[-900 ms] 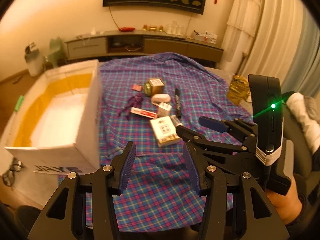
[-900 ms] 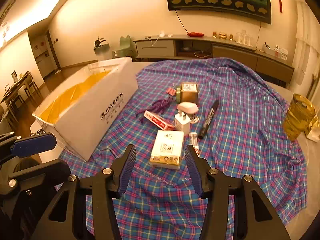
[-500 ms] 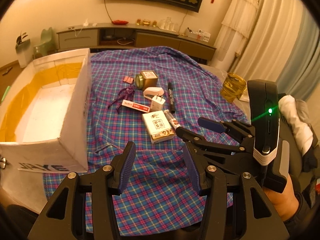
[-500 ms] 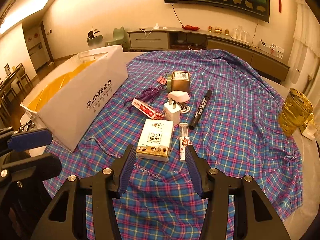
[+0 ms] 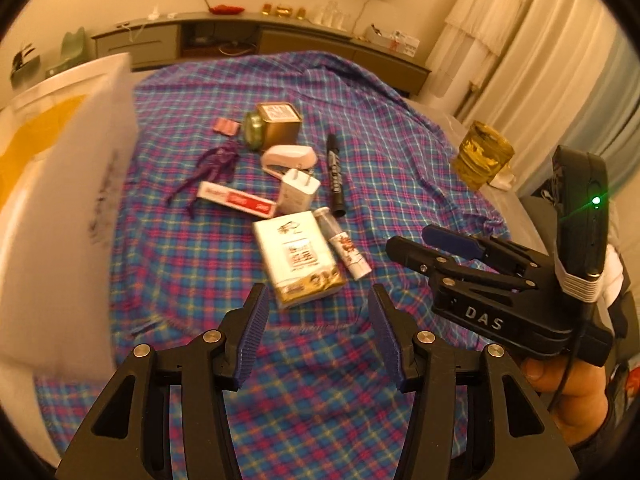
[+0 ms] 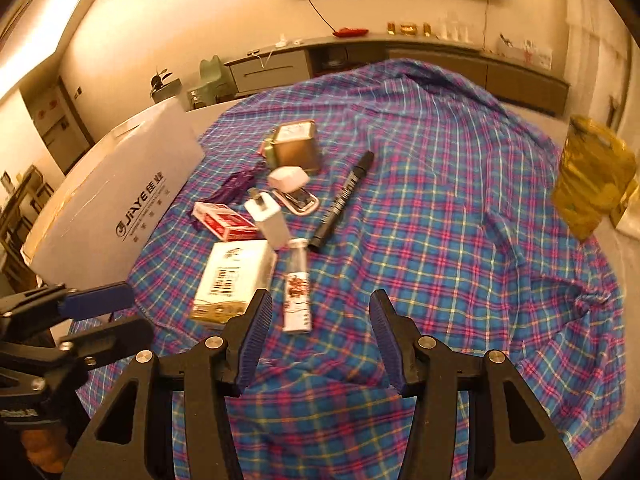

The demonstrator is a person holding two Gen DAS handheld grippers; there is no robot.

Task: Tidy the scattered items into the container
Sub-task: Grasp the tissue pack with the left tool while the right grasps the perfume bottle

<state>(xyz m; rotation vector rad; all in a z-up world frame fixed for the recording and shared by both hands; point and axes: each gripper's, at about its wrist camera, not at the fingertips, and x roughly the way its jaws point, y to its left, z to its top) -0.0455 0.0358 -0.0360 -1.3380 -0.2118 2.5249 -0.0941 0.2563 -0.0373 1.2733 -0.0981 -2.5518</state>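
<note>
MOVED: both hand-held grippers closer to pile | L hand-held gripper [image 5: 316,336] & R hand-held gripper [image 6: 318,336] gaping, empty | white box [image 5: 298,258] at 12 o'clock | container [image 6: 116,208] at 10, nothing packed yet

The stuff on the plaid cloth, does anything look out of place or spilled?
Nothing spilled or damaged. The gold tin lies on its side, and the marker, tube and white carton lie scattered outside the white box.
</note>
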